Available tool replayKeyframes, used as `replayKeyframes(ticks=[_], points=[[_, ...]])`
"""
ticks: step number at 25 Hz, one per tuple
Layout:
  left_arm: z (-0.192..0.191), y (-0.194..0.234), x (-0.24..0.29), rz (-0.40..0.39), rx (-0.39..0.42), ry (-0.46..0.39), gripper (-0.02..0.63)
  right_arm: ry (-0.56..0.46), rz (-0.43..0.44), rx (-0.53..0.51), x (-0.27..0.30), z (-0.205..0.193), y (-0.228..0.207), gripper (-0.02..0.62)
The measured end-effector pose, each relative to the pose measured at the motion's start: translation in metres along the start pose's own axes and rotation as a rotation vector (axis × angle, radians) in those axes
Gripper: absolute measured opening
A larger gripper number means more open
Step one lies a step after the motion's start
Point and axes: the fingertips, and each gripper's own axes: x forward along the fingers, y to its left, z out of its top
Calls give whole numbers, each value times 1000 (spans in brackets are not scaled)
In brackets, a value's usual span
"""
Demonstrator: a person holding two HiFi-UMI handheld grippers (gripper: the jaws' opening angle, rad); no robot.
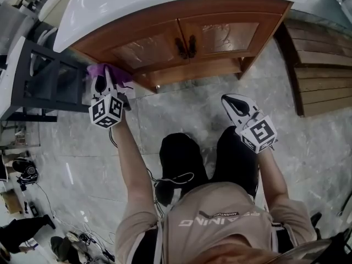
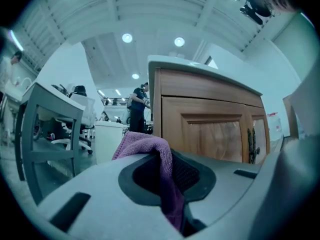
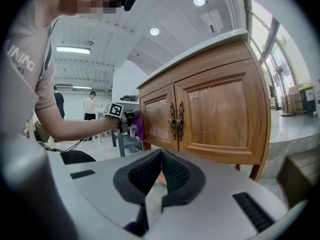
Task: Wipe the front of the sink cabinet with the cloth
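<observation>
**Head view.** Brown wooden two-door sink cabinet (image 1: 220, 37) under a white basin top, standing on a grey marble floor (image 1: 181, 114). The purple microfibre cloth (image 1: 108, 72) is at the cabinet's left front corner, just below the overhang of the top. It is carried by the left tongs (image 1: 104, 82), which point at the woodwork. This is judged to be the start of a wiping pass, beginning at one edge of the front. The right tongs (image 1: 230, 100) hang over the floor well short of the cabinet's right side, taking no part. A dark metal frame (image 1: 49, 81) stands just left of the cabinet.

**Left gripper view.** The tongs are clamped on the cloth, which is pinched between the pads with a fold bunched out ahead of the tips. That leaves fabric — not plastic — to meet the wood. The left door panel fills the view beyond, with the dark ornate door handles (image 2: 251, 145) further right.

**Right gripper view.** The tongs are closed tip to tip with nothing between them — idle, kept clear of the doors. Across the front, the cloth sits at the left door's outer edge, whether it touches the wood cannot be told.
</observation>
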Motion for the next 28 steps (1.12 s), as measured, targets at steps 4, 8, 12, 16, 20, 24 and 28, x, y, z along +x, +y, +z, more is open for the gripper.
replayKeyframes(ticks=[4, 8, 12, 16, 20, 24, 28], points=[[-1, -6, 3, 28, -41, -25, 37, 11, -22, 17, -1, -11, -6, 11], [-3, -26, 6, 0, -71, -39, 37, 15, -32, 37, -1, -17, -8, 12], [-9, -57, 16, -52, -83, -40, 37, 13, -37, 32, -3, -16, -6, 12], [-10, -70, 20, -41, -139, -55, 37, 12, -59, 31, -10, -15, -13, 12], [-7, -94, 24, -93, -178, -58, 37, 13, -92, 49, -18, -19, -21, 12], [-3, -129, 28, -152, -172, -51, 37, 7, -107, 76, -25, -23, -20, 12], [2, -164, 32, -216, -172, -49, 37, 4, -122, 86, -33, -25, -19, 12]])
